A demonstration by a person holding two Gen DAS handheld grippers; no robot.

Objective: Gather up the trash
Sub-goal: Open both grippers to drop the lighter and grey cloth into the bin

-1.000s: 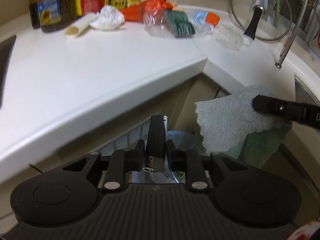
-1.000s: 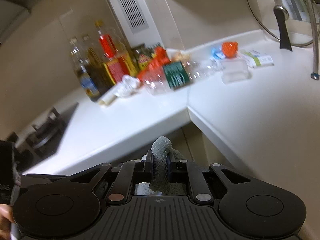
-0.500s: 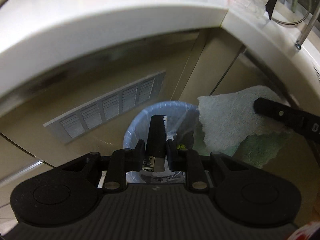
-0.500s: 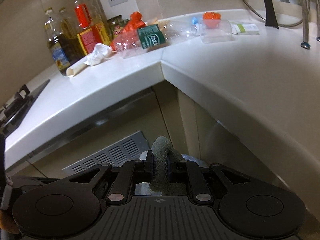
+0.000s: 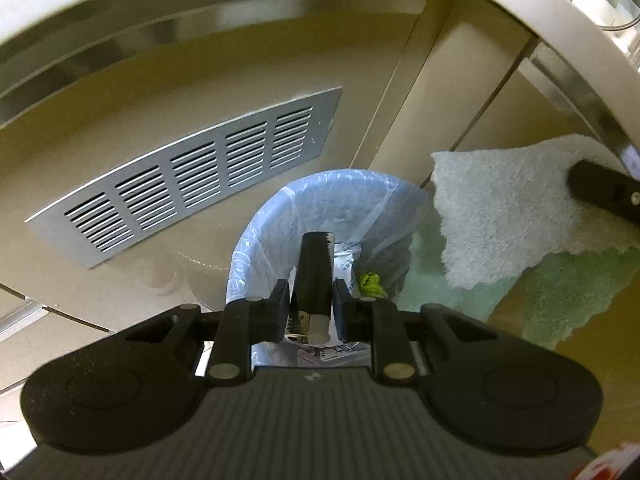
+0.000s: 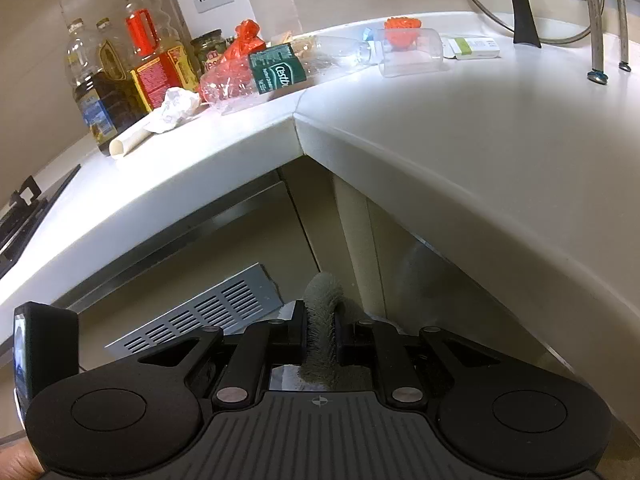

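My left gripper (image 5: 312,304) is shut on a black lighter-like stick (image 5: 314,268) and holds it over a trash bin lined with a blue bag (image 5: 276,220) on the floor; the bin holds wrappers and a green scrap (image 5: 372,282). My right gripper (image 6: 321,332) is shut on a pale green cloth (image 6: 320,320); that cloth (image 5: 500,216) hangs to the right of the bin in the left wrist view. On the counter lie a crumpled white paper (image 6: 176,108), a paper roll (image 6: 128,142), a crushed clear bottle (image 6: 240,76) and an orange bag (image 6: 244,46).
The white corner countertop (image 6: 440,128) overhangs the cabinet with a metal vent grille (image 5: 188,176). Oil bottles (image 6: 120,76) and jars stand at the back left. A clear box (image 6: 408,52), a small carton (image 6: 474,46), a glass lid (image 6: 520,0) and a stove edge (image 6: 24,216) also show.
Both grippers have dropped below the counter edge. The left gripper has come closer over the bin, still holding the black stick. The right gripper still holds the cloth.
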